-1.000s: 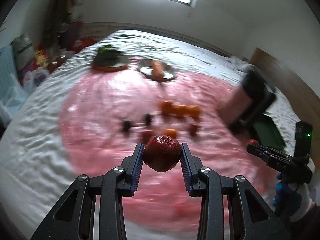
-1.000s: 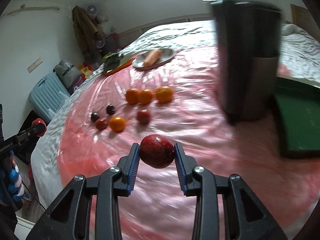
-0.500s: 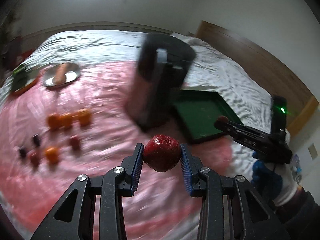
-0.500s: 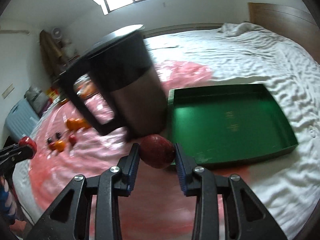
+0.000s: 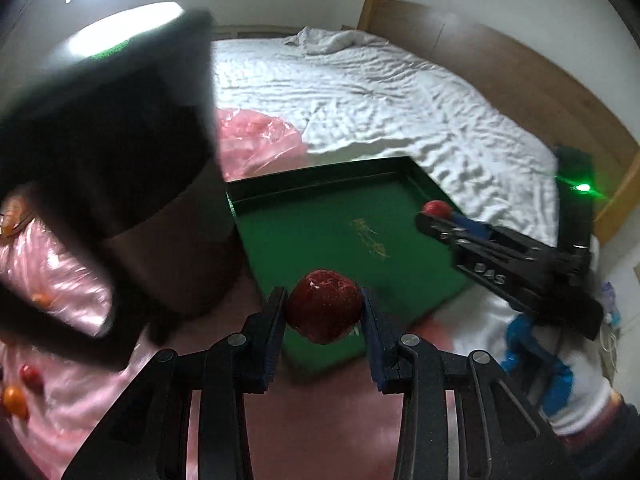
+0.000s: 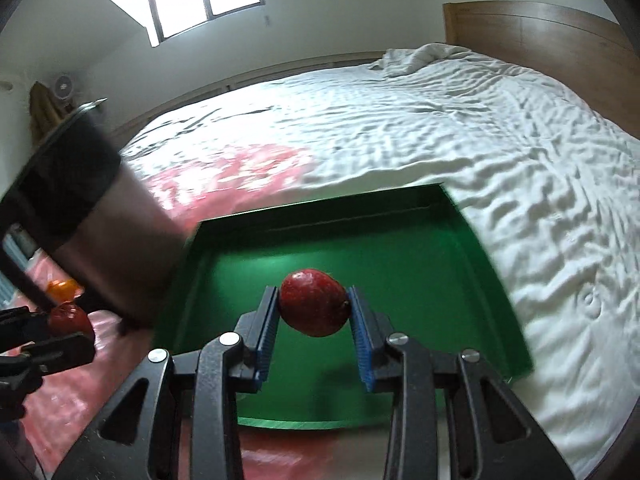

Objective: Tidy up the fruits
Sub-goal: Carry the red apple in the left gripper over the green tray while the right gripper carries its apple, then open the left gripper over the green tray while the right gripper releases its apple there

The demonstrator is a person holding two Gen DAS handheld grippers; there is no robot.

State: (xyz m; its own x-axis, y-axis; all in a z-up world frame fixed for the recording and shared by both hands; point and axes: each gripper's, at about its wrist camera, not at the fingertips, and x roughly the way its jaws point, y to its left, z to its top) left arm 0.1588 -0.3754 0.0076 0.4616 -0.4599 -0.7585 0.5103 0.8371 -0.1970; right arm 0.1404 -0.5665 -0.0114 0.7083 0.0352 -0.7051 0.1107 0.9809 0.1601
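My left gripper (image 5: 323, 312) is shut on a dark red apple (image 5: 323, 305), held above the near left corner of an empty green tray (image 5: 304, 232). My right gripper (image 6: 314, 308) is shut on another red apple (image 6: 314, 302), held over the middle of the same tray (image 6: 404, 248). The right gripper also shows in the left wrist view (image 5: 438, 210), reaching over the tray's right side with its apple at the tip. The left gripper with its apple shows at the left edge of the right wrist view (image 6: 70, 318).
A tall dark jug with a handle (image 5: 112, 160) stands just left of the tray, close to the left gripper; it also shows in the right wrist view (image 6: 80, 208). Small orange and red fruits (image 5: 16, 400) lie on the pink sheet (image 5: 80, 380). White bedding (image 6: 440, 120) lies beyond.
Both grippers swung right from the fruits on the pink sheet, past the jug, and now hold their apples over the green tray. Both stayed shut on their apples.
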